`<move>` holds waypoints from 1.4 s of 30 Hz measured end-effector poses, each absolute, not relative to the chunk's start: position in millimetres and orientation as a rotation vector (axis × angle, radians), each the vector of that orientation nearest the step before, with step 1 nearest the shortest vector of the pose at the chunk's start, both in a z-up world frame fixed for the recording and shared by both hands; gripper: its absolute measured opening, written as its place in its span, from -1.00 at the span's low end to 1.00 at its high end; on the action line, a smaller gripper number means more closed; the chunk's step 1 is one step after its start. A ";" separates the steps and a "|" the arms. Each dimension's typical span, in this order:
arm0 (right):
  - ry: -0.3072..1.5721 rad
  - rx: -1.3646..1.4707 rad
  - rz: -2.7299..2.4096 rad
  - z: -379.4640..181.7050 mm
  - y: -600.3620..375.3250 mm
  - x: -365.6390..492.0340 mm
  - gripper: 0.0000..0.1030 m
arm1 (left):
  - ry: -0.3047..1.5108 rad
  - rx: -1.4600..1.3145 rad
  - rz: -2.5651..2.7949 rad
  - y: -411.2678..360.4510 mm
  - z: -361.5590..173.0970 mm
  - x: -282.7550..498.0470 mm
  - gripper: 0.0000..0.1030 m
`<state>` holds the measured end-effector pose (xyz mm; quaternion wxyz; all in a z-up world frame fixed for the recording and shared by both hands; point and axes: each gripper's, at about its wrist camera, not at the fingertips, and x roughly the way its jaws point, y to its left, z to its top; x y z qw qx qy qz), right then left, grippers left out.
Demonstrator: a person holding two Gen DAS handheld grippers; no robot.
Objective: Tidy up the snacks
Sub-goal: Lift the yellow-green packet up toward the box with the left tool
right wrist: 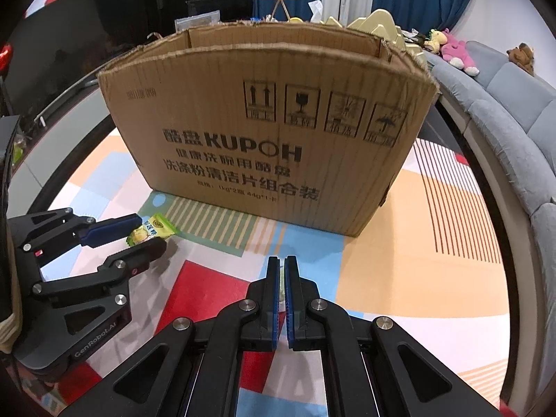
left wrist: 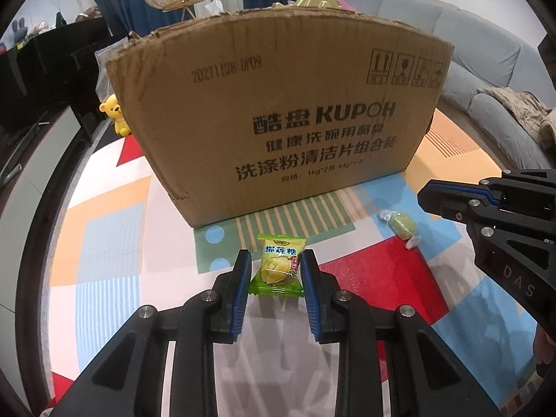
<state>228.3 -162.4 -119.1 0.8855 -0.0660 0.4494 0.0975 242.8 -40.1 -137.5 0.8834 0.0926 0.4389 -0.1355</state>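
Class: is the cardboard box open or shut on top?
Open: the cardboard box has no flaps over it; its inner walls show above the rim.

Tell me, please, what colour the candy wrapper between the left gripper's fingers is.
Bright green candy wrapper with yellow fruit artwork; clearest in the left wrist view.

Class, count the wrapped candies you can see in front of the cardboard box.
2. A green packet sits between the left gripper's jaws. A pale green twist-wrapped candy lies on the mat nearer the box's right corner. More may be hidden in the box.
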 end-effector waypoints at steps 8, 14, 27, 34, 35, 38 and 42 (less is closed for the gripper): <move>0.912 -0.128 0.201 -98.8 -160.9 227.6 -0.92 | 0.906 0.169 -0.260 -33.5 -118.8 239.2 -0.43; 0.904 -0.123 0.201 -89.4 -156.7 230.7 -0.92 | 0.906 0.154 -0.237 -29.2 -105.8 239.4 -0.43; 0.868 -0.085 0.196 -54.8 -159.3 233.2 -0.92 | 0.888 0.120 -0.202 -26.4 -73.8 240.9 -0.43; 0.842 -0.066 0.192 -38.7 -160.8 238.8 -0.92 | 0.875 0.104 -0.183 -25.3 -57.4 242.8 -0.43; 0.839 -0.064 0.192 -36.8 -160.9 239.5 -0.92 | 0.873 0.101 -0.180 -25.0 -55.6 243.2 -0.43; 0.830 -0.059 0.190 -32.1 -161.1 240.8 -0.92 | 0.870 0.094 -0.174 -24.3 -51.0 245.9 -0.43; 0.817 -0.054 0.183 -25.4 -161.3 242.1 -0.92 | 0.861 0.090 -0.169 -24.8 -45.4 248.8 -0.43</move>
